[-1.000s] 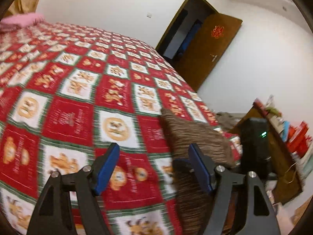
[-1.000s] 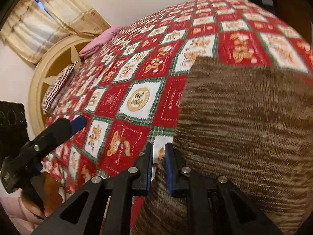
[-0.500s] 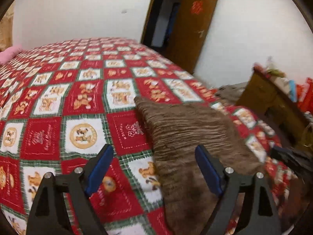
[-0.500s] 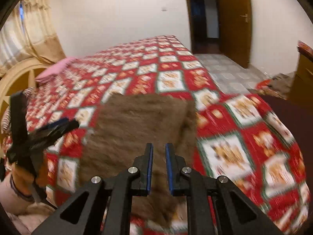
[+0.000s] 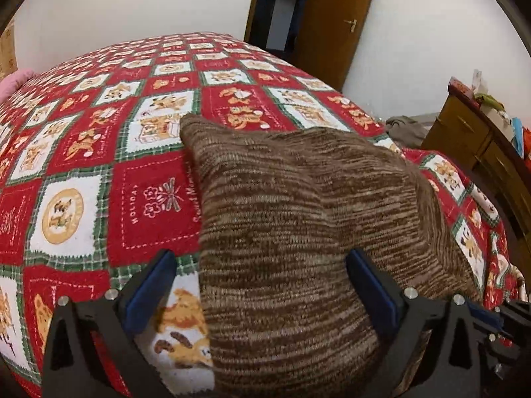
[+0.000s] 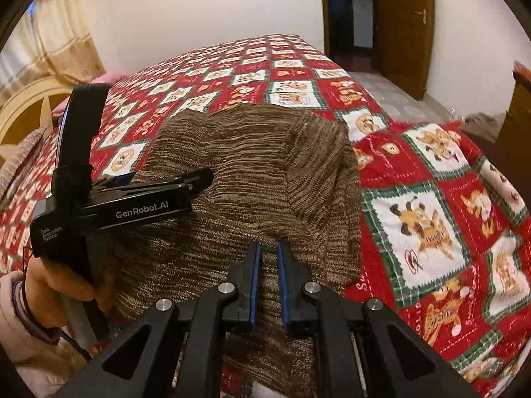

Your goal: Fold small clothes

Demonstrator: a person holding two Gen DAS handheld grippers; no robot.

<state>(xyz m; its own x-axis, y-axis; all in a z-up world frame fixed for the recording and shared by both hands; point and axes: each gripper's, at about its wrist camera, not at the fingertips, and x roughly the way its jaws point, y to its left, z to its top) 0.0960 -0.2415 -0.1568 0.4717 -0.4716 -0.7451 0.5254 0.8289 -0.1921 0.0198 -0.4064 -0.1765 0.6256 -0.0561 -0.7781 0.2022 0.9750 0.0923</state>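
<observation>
Left gripper (image 5: 262, 285) has been swinging over the brown knit garment (image 5: 298, 219), jaws widening, empty; garment running toward twelve o'clock. Right gripper (image 6: 267, 282) is clenching its near hem.

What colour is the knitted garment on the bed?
Brown with lighter tan streaks; the knitted garment shows best in the left wrist view.

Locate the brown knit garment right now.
The brown knit garment lies on the red patchwork bedspread near the bed's near edge, under the open left gripper and shut right gripper.
</observation>
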